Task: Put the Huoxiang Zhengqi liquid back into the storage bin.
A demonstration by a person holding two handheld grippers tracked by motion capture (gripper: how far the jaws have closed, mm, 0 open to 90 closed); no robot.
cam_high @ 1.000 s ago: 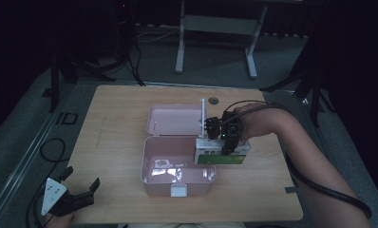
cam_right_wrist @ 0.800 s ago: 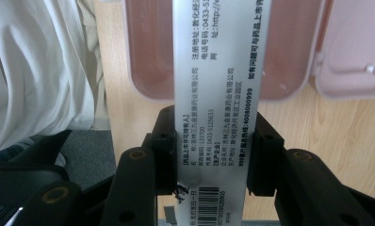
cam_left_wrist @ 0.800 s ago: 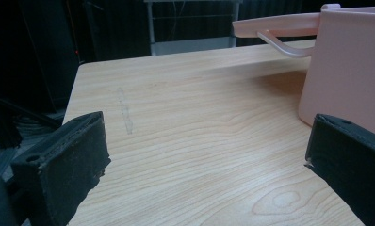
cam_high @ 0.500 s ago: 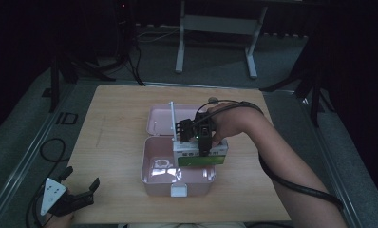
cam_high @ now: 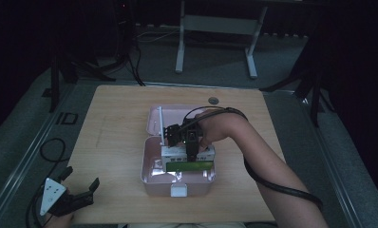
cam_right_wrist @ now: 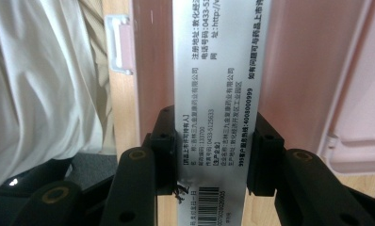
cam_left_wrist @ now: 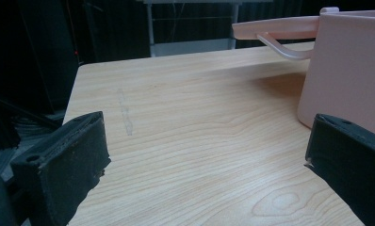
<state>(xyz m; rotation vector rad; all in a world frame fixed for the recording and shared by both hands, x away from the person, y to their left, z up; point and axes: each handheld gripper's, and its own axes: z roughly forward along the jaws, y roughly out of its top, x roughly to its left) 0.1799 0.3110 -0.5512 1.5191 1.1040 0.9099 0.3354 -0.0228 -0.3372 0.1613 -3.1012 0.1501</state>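
With the carton now over the open case, we have carried our right gripper (cam_high: 189,154) in from the right side of the table (cam_high: 116,123) across the last second, and its load has come with it: a white medicine box (cam_high: 187,159) with a green edge, which a second ago hung over the case's right rim, now sits low above the middle of the pink plastic case (cam_high: 151,173). We read that as the placing step nearly done, with only the lowering and the release left. In the right gripper view the black jaws are clamped on the box's narrow sides, the printed panel (cam_right_wrist: 214,94) and its barcode running up between them, so the grip looks firm and square. Whether the box already rests on the case floor we cannot tell. The case stands open, its lid (cam_high: 177,116) laid back toward the far side and its white latch (cam_high: 180,191) facing us; apart from the box we make out only a small pale glint at the left of its basin, too dim to name. Our left gripper (cam_high: 66,199) waits at the table's near left corner, jaws spread wide and holding nothing, the case wall (cam_left_wrist: 350,70) just beyond its right jaw.
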